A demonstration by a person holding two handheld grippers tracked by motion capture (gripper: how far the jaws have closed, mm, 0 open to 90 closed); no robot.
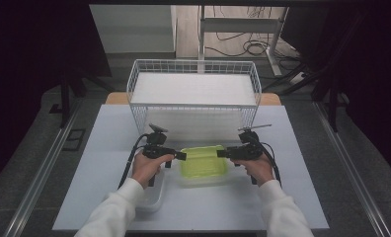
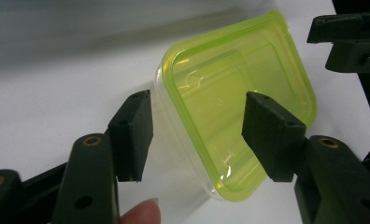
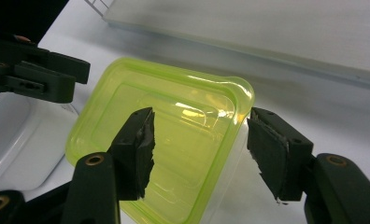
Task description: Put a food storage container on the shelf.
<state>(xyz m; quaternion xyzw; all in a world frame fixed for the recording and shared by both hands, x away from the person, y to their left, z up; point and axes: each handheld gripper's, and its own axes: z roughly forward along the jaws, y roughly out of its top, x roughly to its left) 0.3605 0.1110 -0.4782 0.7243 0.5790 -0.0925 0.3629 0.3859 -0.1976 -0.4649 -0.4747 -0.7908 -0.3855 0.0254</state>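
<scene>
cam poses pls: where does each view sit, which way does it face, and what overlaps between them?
High view: above the person's side, facing forward and down on the table; both sleeved forearms, left gripper, right gripper.
Left gripper view: on the left gripper, looking along its jaws at the green-lidded container; a fingertip shows.
Right gripper view: on the right gripper, facing the same container.
Shared: the container, in all three.

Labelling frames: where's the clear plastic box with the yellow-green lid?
High view: the clear plastic box with the yellow-green lid sits mid-table between the left gripper and right gripper, before the white wire basket.
</scene>
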